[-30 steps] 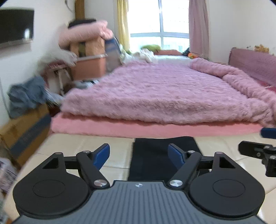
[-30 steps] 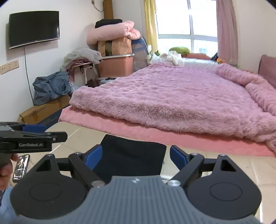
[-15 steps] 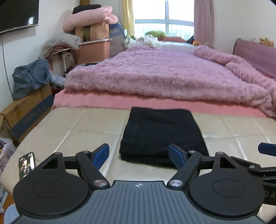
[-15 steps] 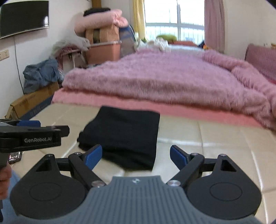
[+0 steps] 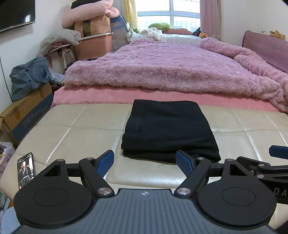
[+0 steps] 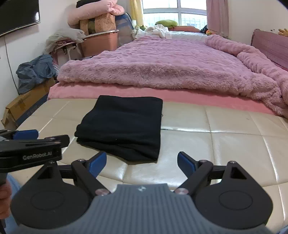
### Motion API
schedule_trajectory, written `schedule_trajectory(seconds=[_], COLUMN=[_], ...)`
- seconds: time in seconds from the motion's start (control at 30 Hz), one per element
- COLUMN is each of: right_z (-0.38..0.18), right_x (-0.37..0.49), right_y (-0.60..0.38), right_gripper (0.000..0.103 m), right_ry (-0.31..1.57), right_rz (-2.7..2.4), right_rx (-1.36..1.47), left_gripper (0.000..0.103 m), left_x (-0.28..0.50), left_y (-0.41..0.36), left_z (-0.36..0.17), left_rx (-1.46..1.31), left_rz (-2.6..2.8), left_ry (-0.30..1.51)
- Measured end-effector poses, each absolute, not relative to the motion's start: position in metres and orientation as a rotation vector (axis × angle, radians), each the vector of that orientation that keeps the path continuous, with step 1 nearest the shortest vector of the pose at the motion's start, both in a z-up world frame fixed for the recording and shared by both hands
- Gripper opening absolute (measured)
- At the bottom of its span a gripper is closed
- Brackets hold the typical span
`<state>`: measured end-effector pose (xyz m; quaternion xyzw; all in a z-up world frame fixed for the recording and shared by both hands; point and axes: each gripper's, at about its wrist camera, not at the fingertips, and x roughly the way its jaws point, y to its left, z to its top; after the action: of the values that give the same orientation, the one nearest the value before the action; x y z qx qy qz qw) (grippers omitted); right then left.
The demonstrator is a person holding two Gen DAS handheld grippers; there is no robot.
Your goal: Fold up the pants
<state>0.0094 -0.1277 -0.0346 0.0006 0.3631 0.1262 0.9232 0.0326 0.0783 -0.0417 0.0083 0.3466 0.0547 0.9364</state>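
Left wrist view has the left gripper nearest, its blue-tipped fingers spread wide with nothing between them, held low over the front edge of a cream padded bench. At the right edge of that view the right gripper shows partly; in the right wrist view the right gripper also has its fingers spread apart and empty, with the left one off to the side and part of a hand below it. A phone with its screen lit lies on the near left corner of the bench. Just past both sets of fingertips, not touched by either, the black pants lie folded into a neat rectangular stack on the middle of the bench. Behind the bench runs a bed with a fluffy pink blanket. To the left stands a cardboard box with a blue bag on top. Farthest back is a bright window.
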Motion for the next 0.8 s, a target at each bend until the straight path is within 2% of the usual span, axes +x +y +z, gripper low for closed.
schedule_trajectory(seconds=[0.8], right_z=[-0.031], right_x=[0.0128], right_y=[-0.1298], right_gripper=[0.082], right_ry=[0.745], right_rz=[0.273], right_rx=[0.02], left_gripper=[0.091], left_x=[0.034], left_y=[0.079], left_z=[-0.042], left_rx=[0.017], left_rz=[0.118], left_ry=[0.715])
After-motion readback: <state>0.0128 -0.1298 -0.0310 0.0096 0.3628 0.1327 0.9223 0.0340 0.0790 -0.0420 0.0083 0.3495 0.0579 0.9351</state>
